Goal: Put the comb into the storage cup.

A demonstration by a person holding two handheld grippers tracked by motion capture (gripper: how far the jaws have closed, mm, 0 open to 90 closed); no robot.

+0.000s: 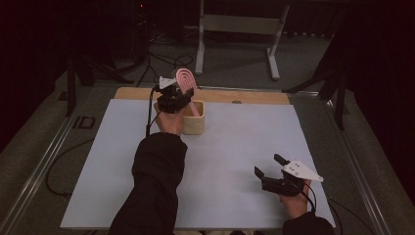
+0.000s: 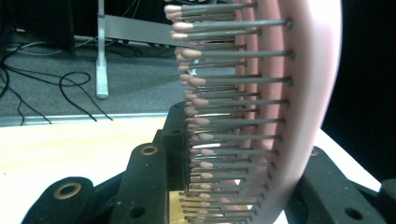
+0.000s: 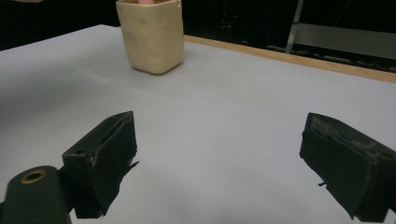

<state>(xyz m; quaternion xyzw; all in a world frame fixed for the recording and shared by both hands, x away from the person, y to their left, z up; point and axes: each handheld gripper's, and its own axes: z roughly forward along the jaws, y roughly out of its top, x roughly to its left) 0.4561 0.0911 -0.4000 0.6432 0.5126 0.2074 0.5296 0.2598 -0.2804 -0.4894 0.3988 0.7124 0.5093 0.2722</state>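
Observation:
A pink hairbrush (image 1: 184,81) stands tilted with its handle down inside a beige cup (image 1: 194,123) at the back of the table. My left gripper (image 1: 178,98) is shut on the brush just above the cup's rim. In the left gripper view the brush head (image 2: 285,116) sits between the black jaws, its grey bristles pointing left. My right gripper (image 1: 268,165) rests low at the table's front right, open, with nothing between its jaws. In the right gripper view, my right gripper (image 3: 224,154) faces the cup (image 3: 152,37) across bare white surface.
A white sheet (image 1: 235,147) covers the table, with a wooden strip (image 1: 254,97) along its far edge. Beyond it, a metal frame's legs (image 1: 274,54) and loose black cables (image 1: 161,58) lie on the grey floor. A dark-sleeved forearm (image 1: 156,171) stretches towards the cup.

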